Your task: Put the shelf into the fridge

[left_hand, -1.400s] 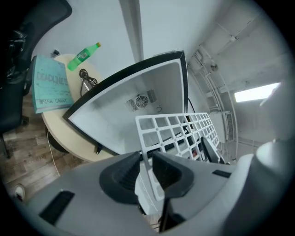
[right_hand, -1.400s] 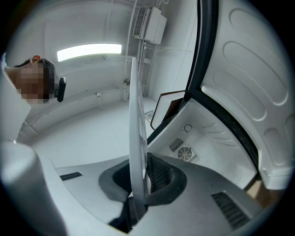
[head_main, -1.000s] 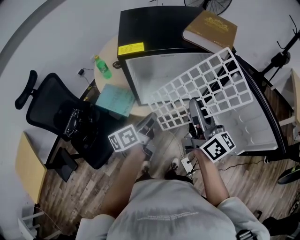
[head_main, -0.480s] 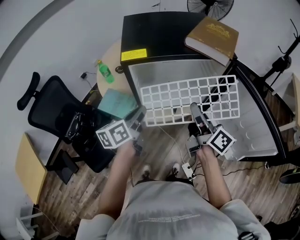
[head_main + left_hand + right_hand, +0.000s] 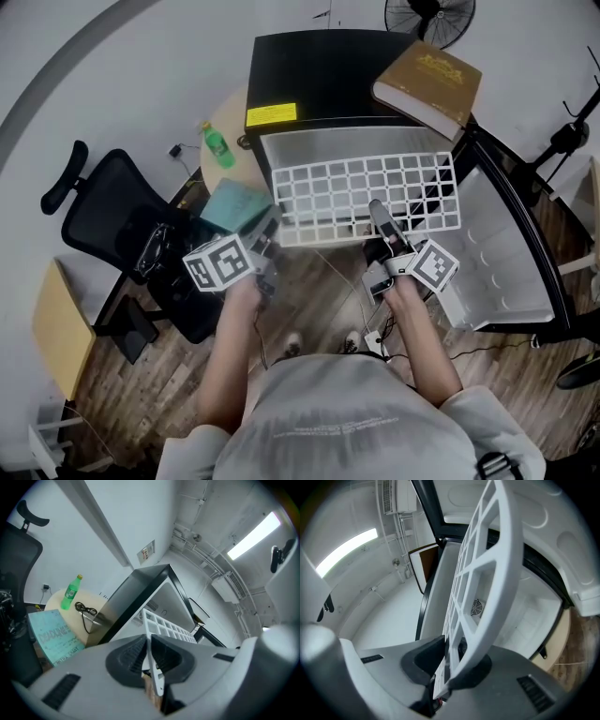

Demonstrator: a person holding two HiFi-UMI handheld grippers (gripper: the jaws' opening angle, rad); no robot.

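My left forearm (image 5: 228,352) and right forearm (image 5: 424,342) reach up from the bottom centre of the head view. My left gripper (image 5: 272,227), left of centre, pinches the near edge of the shelf (image 5: 361,192). My right gripper (image 5: 380,216), right of centre, clamps the same edge, both marker cubes facing up.

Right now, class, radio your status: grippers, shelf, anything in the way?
Left gripper, right gripper shut on the shelf, near edge. It sits at the open fridge mouth, not yet in. On top, a book, clear of path.
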